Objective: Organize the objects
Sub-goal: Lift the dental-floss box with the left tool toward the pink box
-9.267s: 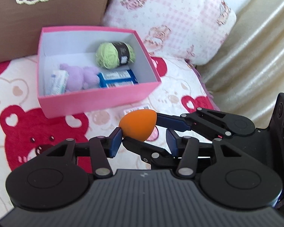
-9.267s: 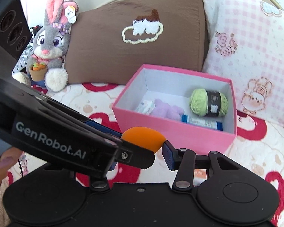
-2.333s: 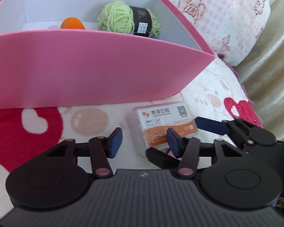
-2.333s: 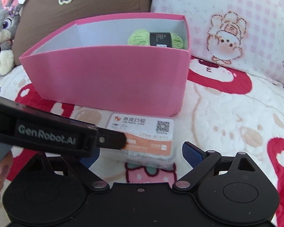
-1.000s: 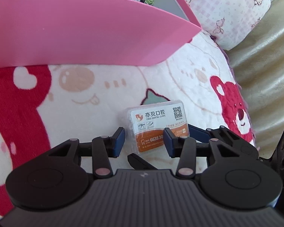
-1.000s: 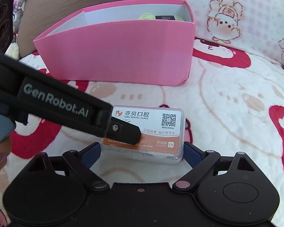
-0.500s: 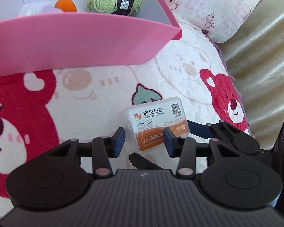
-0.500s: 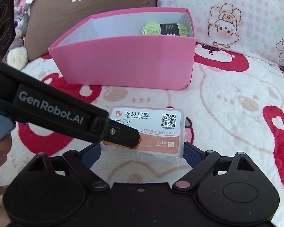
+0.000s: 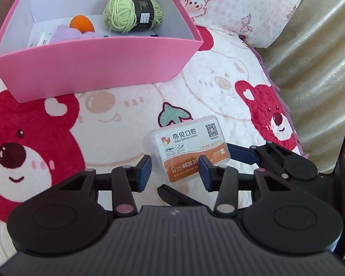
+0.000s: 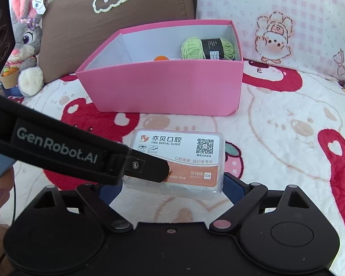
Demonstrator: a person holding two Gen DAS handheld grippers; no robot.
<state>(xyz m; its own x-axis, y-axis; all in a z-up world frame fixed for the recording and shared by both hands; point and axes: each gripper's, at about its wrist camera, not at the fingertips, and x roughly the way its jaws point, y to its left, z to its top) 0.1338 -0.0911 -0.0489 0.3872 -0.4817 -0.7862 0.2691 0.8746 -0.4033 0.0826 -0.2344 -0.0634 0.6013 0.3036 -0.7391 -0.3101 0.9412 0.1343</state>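
A bed covered by a white plush blanket with red bear faces (image 9: pixel 34 138) fills the left wrist view, with a pink checked pillow (image 9: pixel 241 7) at the far right and a pale gold fabric (image 9: pixel 322 57) beyond the blanket's right edge. On the far left of the blanket stands an open pink cardboard box (image 9: pixel 99 64) with white inner walls. Inside it lie a ball of light green yarn with a black band (image 9: pixel 131 13), an orange egg-shaped sponge (image 9: pixel 81 23), a lilac plush toy (image 9: pixel 64 33) and a small white packet (image 9: pixel 40 40). Near the camera, the left claw (image 9: pixel 176 169) has its blue pads apart. A clear plastic floss pick case with a white and orange label (image 9: pixel 188 147) sits partly between the pads, and I cannot tell if either pad touches it. The right claw (image 9: pixel 220 159) comes in from the right, one blue finger (image 9: pixel 240 154) against the case's right end.

In the right wrist view, the same blanket (image 10: pixel 287 126) runs back to a brown pillow with a white cloud design (image 10: pixel 117 11) and a grey plush rabbit (image 10: pixel 25 41) at the far left. The pink box (image 10: pixel 163 87) stands in the middle distance with the yarn (image 10: pixel 207 48) visible inside. The right claw (image 10: pixel 170 189) is clamped on the floss pick case (image 10: pixel 179 158), pads on its left and right ends, holding it nearer than the box. The black finger of the left claw (image 10: pixel 149 168) crosses from the left and overlaps the case's label.
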